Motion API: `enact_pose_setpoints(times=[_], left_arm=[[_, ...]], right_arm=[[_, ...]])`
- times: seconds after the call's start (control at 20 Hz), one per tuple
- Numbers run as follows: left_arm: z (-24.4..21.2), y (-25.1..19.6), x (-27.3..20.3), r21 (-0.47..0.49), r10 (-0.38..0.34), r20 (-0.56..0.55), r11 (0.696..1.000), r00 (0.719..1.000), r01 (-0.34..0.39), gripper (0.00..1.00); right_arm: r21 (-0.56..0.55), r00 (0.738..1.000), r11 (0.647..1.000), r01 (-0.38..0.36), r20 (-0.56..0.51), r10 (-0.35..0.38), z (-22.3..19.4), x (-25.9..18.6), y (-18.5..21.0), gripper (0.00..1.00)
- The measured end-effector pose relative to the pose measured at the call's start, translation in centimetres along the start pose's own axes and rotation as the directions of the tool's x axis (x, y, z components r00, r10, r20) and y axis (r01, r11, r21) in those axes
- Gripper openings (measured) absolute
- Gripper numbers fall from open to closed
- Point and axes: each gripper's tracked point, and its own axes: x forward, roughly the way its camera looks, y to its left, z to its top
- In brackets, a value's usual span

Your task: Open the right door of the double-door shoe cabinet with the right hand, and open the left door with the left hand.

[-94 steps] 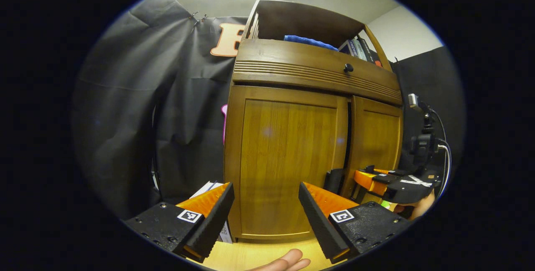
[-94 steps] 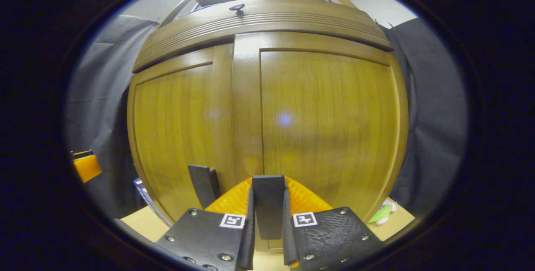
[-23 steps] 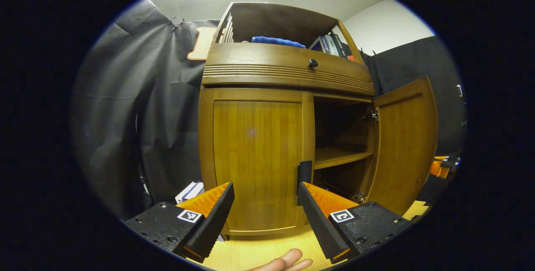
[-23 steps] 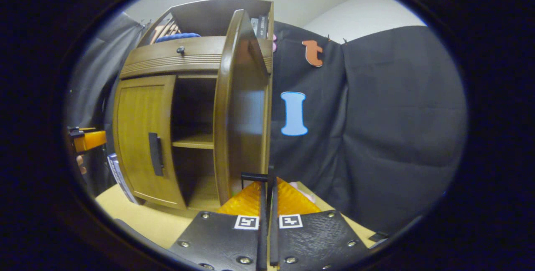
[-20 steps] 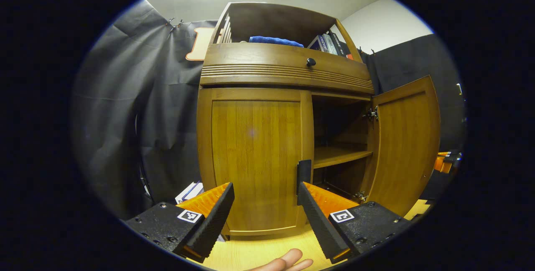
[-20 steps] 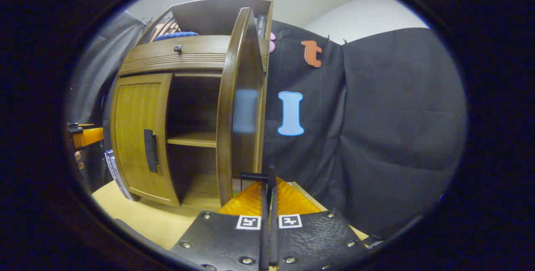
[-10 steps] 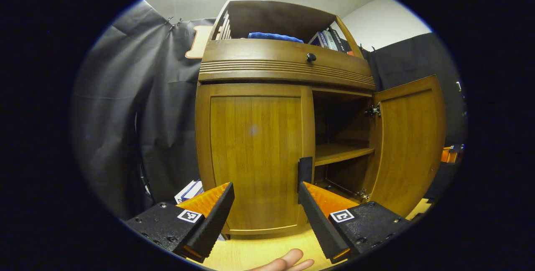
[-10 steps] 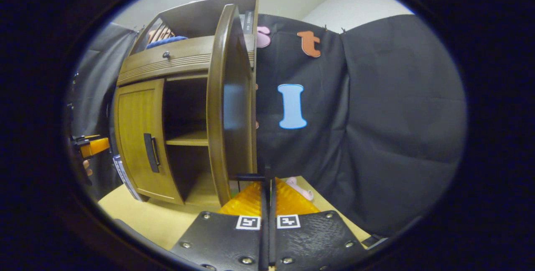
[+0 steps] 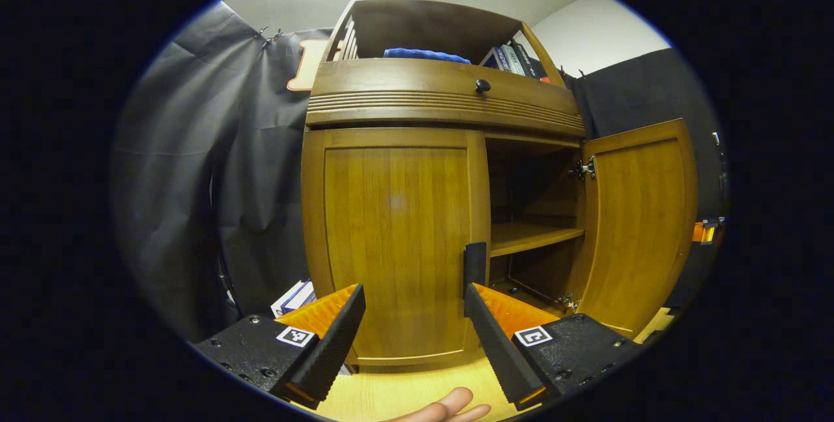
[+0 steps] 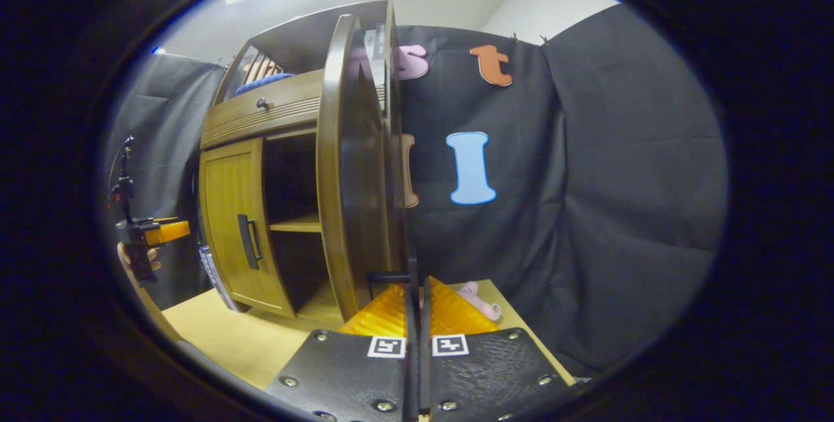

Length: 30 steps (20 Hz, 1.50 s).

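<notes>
Both grippers are out in front of a wooden shoe cabinet (image 9: pixel 443 103). The left gripper (image 9: pixel 414 331) has its fingers spread wide apart, with nothing between them. It points at the left door (image 9: pixel 394 246), which is shut flat. That door's dark handle (image 9: pixel 475 264) sits just above the gripper's right-side finger; I cannot tell if they touch.

In the right gripper view, the right gripper (image 10: pixel 417 344) has its fingers pressed close together. A thin dark handle (image 10: pixel 389 275) of the right door (image 10: pixel 342 168) is right at its tips, and whether they pinch it is hard to see. The right door stands wide open, showing a shelf (image 9: pixel 531 236) inside.

On top sit a blue cloth (image 9: pixel 423 54) and some books (image 9: pixel 511 60). More books (image 9: pixel 293 295) lean by the cabinet's left side. A pink thing (image 10: pixel 479 301) lies on the floor (image 10: pixel 221 337), which is light wood. Black cloth (image 10: pixel 619 200) hangs all around.
</notes>
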Motion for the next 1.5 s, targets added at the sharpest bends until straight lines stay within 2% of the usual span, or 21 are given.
enact_pose_setpoints(times=[0.4, 0.45, 0.5, 0.55, 0.65, 0.85, 0.95, 1.1, 1.2, 1.4, 1.45, 1.5], left_arm=[[-1.3, -1.8, 0.9, -0.021, -0.007, -0.030, 1.000, 1.000, 0.007, 0.93], [-1.5, -2.2, 1.0, -0.021, -0.014, -0.030, 1.000, 0.999, 0.013, 0.93], [-1.5, -2.4, 1.1, -0.022, -0.018, -0.025, 1.000, 1.000, 0.017, 0.96], [-1.6, -2.4, 1.3, -0.024, -0.010, -0.028, 1.000, 1.000, 0.009, 0.93], [-1.9, -2.5, 1.0, -0.030, 0.007, -0.036, 1.000, 0.999, -0.008, 0.92], [-1.0, -3.1, 1.4, -0.034, 0.014, -0.003, 0.999, 1.000, -0.014, 0.93], [-1.4, -3.3, 2.2, -0.030, 0.024, -0.012, 0.999, 1.000, -0.025, 0.92], [-1.8, -4.0, 4.0, -0.026, 0.033, -0.030, 0.999, 0.999, -0.034, 0.93], [-1.4, -5.0, 5.3, -0.029, 0.028, -0.016, 0.999, 0.999, -0.029, 0.95], [-1.4, -6.3, 8.1, -0.018, 0.034, -0.008, 0.999, 0.999, -0.034, 0.92], [-1.7, -6.6, 8.8, -0.022, 0.036, -0.016, 0.999, 0.999, -0.036, 0.92], [-1.8, -6.9, 9.5, -0.028, 0.036, -0.014, 0.999, 0.999, -0.036, 0.93]], right_arm=[[-0.002, 0.996, 0.996, -0.084, -0.019, 0.084, 0.2, 0.3, -0.9, 0.01], [-0.002, 0.996, 0.996, -0.086, -0.019, 0.086, 0.0, 0.3, -0.7, 0.03], [-0.009, 0.998, 0.999, -0.052, -0.019, 0.052, -0.2, 0.3, -1.1, 0.02], [-0.008, 0.999, 1.000, -0.027, -0.018, 0.027, 0.1, -0.2, -1.6, 0.03], [-0.008, 0.999, 1.000, 0.024, -0.028, -0.024, -0.3, -0.3, -2.0, 0.41], [0.000, 0.992, 0.992, 0.130, -0.008, -0.130, -0.2, -2.2, -3.2, 0.97], [0.020, 0.985, 0.985, 0.171, 0.022, -0.171, 0.5, -4.0, -3.8, 0.98], [0.053, 0.983, 0.988, 0.142, 0.112, -0.147, 3.5, -5.7, -2.8, 0.98], [0.066, 0.972, 0.985, 0.159, 0.165, -0.168, 5.3, -7.5, -3.1, 0.98], [0.046, 0.968, 0.990, 0.135, 0.207, -0.141, 7.1, -10.5, -0.5, 0.98], [0.030, 0.969, 0.992, 0.125, 0.213, -0.129, 7.3, -11.2, 0.4, 0.93], [0.013, 0.968, 0.994, 0.109, 0.224, -0.109, 7.6, -11.8, 1.4, 0.98]])
